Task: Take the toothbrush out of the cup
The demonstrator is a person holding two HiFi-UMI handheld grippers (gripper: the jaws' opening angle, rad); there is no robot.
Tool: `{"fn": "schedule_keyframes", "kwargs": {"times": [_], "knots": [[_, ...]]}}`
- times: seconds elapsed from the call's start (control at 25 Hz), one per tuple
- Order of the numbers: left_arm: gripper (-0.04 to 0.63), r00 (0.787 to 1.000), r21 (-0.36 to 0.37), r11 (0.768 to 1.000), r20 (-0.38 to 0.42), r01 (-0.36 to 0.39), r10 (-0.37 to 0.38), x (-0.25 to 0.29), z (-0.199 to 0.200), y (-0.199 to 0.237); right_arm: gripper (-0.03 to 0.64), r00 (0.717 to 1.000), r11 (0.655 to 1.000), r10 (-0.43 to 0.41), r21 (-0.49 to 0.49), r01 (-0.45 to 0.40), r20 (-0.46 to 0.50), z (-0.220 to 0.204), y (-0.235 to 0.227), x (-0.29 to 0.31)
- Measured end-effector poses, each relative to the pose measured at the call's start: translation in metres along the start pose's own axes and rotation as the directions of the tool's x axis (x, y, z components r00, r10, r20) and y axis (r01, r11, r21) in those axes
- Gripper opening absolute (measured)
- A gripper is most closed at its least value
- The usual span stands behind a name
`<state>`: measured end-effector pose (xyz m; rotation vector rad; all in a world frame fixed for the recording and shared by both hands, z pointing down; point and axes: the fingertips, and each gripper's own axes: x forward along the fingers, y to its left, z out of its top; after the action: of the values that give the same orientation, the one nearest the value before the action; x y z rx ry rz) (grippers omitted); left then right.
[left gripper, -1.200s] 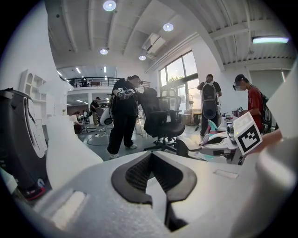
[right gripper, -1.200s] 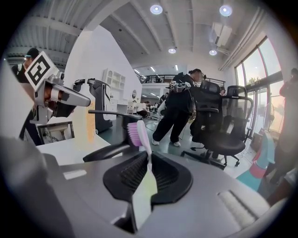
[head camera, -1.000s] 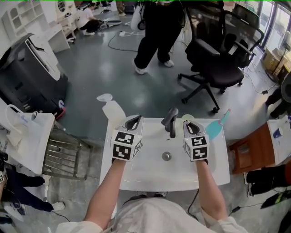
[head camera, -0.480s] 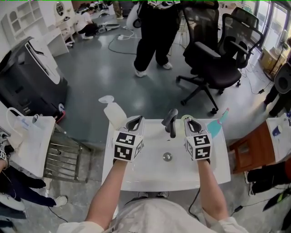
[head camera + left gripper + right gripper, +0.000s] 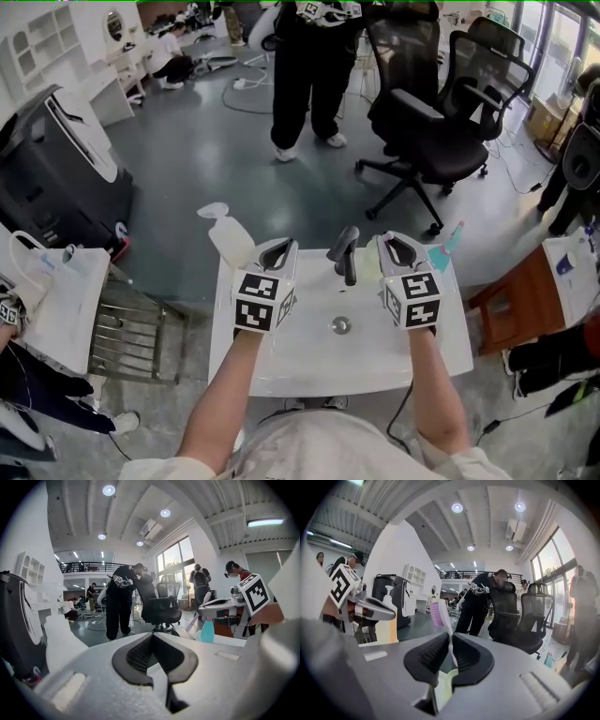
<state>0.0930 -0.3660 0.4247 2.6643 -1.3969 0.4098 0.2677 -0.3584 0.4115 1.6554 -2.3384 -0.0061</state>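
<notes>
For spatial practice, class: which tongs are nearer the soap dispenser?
Left. The left tongs sit close beside the soap dispenser; the right tongs, gripping the toothbrush, are beyond the faucet.

At a washbasin [image 5: 305, 361], the left gripper [image 5: 275, 247] and right gripper [image 5: 398, 246] flank the tap [image 5: 345, 251], the drain [image 5: 341, 325] just in front of it. A pump bottle [image 5: 231, 240] stands at the basin's rear left corner, a second bottle [image 5: 441, 257] at rear right. Behind, a person [image 5: 309, 66] stands left of an office chair [image 5: 427, 127].

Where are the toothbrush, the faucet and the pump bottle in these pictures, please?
toothbrush [image 5: 439, 612], right gripper view, bristle head.
faucet [image 5: 346, 251], head view, spout.
pump bottle [image 5: 232, 242], head view, body.
</notes>
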Motion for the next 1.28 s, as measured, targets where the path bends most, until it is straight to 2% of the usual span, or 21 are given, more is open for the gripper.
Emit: {"fn": "schedule_keyframes", "kwargs": {"times": [0.56,1.28], "knots": [[0.005,0.999,0.014,1.0,0.042,-0.01,0.009,-0.003,0.02,-0.001,0.031,0.991,0.999,0.039,-0.016,-0.037,0.131,0.064,0.021,-0.019],[0.005,0.998,0.012,1.0,0.063,-0.022,0.021,-0.012,0.022,0.006,0.029,0.99,0.999,0.051,0.005,-0.052,0.13,0.06,0.037,-0.018]]}}
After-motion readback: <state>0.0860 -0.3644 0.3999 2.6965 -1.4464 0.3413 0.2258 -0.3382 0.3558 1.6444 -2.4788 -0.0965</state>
